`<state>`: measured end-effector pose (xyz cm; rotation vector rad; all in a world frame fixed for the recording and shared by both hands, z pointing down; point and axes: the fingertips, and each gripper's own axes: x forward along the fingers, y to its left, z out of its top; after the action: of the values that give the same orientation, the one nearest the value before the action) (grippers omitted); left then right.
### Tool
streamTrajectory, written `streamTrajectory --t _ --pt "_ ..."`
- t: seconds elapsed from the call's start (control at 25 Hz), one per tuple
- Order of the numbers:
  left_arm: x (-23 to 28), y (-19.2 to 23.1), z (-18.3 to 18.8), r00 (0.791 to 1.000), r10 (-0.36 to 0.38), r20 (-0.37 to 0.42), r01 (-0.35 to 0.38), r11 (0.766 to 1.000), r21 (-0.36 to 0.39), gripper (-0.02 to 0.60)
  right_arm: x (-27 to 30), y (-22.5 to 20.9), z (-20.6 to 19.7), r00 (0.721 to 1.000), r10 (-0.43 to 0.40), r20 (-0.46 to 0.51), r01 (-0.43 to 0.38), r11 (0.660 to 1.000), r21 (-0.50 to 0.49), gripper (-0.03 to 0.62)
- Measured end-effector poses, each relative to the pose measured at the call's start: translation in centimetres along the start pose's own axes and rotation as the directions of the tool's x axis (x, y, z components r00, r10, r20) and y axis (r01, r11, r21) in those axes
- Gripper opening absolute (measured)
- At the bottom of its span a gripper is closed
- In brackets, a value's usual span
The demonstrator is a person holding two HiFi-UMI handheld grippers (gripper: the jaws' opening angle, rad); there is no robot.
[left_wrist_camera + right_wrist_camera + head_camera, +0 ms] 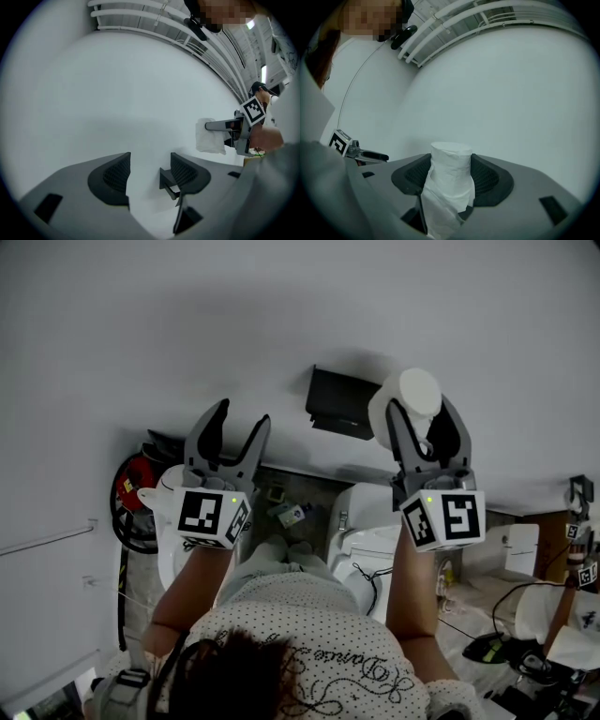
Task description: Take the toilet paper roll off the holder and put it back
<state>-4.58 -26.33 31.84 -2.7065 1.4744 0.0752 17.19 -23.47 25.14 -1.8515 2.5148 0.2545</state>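
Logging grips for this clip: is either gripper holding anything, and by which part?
The right gripper clamps the white toilet paper roll by its curved sides; the left gripper holds nothing.

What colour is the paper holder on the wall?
Black. The holder shows best in the head view.

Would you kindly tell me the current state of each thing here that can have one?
Roll: off the holder, gripped between the right jaws, loose end trailing.
Holder: on the wall, bare.
Left gripper: jaws apart, nothing between them.
Right gripper: jaws shut on the roll.
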Motion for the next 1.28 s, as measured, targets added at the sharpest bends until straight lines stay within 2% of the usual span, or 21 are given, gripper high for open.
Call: streamTrajectory --t 0.36,0.6,1.28 --pt "-0.7 -0.4 0.0 1.0 -0.007 0.007 0.007 1.0 -0.004 0.253 -2.8 1.1 -0.4 1.0 -0.004 -0.011 0.004 1.0 0.004 0.27" --pt "-0.7 -0.9 -0.5 1.0 -0.027 -0.013 0.027 1.0 0.012 0.255 -3.9 1.5 -2.1 0.999 -0.022 -0.026 0.023 1.0 0.021 0.27" --pt "-0.7 -1.6 -0.5 0.999 -0.035 -0.001 0.035 0.999 0.001 0.267 -5.6 2.3 -6.2 0.995 -0.029 -0.099 0.034 0.998 0.045 0.27"
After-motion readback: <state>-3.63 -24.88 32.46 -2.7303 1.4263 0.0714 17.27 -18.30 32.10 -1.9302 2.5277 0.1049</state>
